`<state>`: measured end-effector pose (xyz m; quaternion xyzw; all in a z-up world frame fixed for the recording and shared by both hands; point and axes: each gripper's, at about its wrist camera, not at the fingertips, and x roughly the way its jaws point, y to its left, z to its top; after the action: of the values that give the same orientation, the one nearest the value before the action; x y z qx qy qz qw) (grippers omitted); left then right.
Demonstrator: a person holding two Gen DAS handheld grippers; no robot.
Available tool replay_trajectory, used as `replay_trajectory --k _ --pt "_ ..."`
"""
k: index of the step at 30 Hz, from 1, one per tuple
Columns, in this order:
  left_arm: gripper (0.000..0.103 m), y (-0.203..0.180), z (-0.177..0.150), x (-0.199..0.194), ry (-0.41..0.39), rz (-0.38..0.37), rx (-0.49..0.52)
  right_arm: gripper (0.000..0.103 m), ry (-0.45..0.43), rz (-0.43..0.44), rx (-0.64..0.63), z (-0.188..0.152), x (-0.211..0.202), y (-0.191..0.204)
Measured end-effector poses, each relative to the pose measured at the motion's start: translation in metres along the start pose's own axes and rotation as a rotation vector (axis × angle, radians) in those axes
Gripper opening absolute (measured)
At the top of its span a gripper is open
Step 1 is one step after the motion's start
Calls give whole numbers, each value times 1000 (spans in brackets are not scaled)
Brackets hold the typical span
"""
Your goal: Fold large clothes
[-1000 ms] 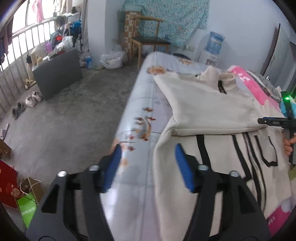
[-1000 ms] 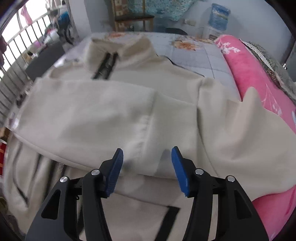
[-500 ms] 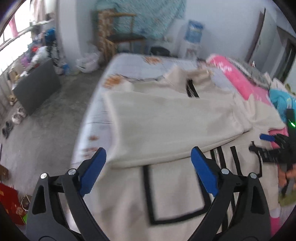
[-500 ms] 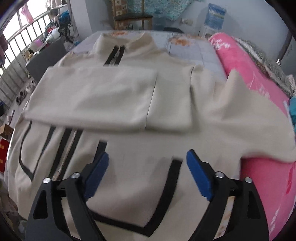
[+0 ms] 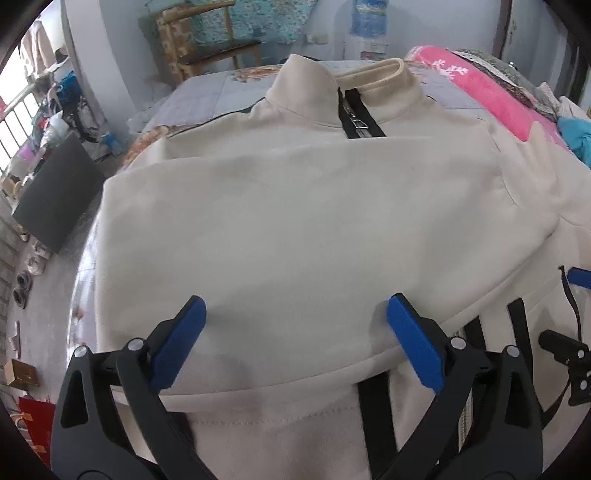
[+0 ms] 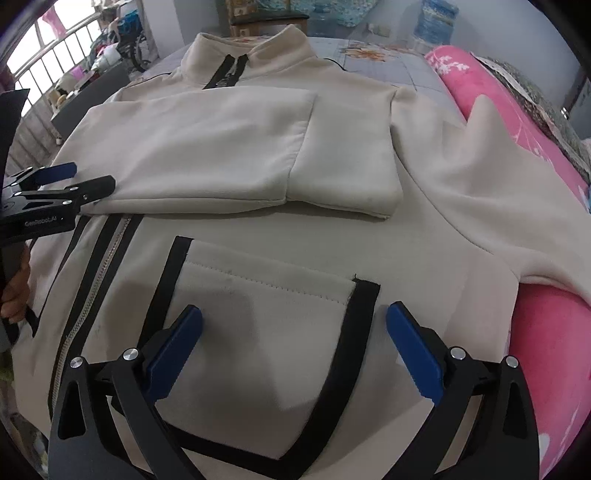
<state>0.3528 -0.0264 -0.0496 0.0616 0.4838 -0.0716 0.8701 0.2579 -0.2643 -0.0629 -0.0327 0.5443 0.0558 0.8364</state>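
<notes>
A large cream zip jacket (image 5: pixel 295 229) with black trim lies front up on the bed, collar at the far end; it also shows in the right wrist view (image 6: pixel 332 236). One sleeve (image 6: pixel 221 155) is folded across the chest. The other sleeve (image 6: pixel 491 192) spreads onto the pink blanket. My left gripper (image 5: pixel 295 339) is open and empty, low over the folded sleeve's lower edge. My right gripper (image 6: pixel 293 347) is open and empty above the black-edged pocket (image 6: pixel 266 332). The left gripper also shows at the left edge of the right wrist view (image 6: pixel 55 184).
A pink blanket (image 6: pixel 546 332) lies along the bed's right side. A wooden chair (image 5: pixel 207 48) and a water dispenser (image 5: pixel 365 26) stand beyond the bed. A dark box (image 5: pixel 51 192) and shoes (image 5: pixel 22 291) sit on the floor at left.
Both grippers have opened wide. The left one has swung from the bed's left edge to over the folded sleeve. The right one has pulled back from the sleeve to the pocket.
</notes>
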Motion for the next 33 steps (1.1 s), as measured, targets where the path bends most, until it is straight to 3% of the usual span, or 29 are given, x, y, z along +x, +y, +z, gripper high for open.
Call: replay_trajectory --k 6,10,16,23,27,33 --pt "96 4 1 1 9 -22 -1 97 33 9 -6 5 -5 -9" --pt "96 3 0 0 0 -10 -21 97 -52 18 99 9 -38 -47" --pt "96 3 -2 0 -8 -11 -20 97 -158 -46 322 7 -92 -162" --pt "96 3 -4 -1 -16 -13 -22 87 -169 -120 681 -23 -111 -320" --pt "96 4 -5 -1 -24 -15 -21 79 -143 -132 859 -46 -102 -378" --pt "96 4 -6 -2 -33 -17 -20 68 -162 -86 1050 -69 -81 -423"
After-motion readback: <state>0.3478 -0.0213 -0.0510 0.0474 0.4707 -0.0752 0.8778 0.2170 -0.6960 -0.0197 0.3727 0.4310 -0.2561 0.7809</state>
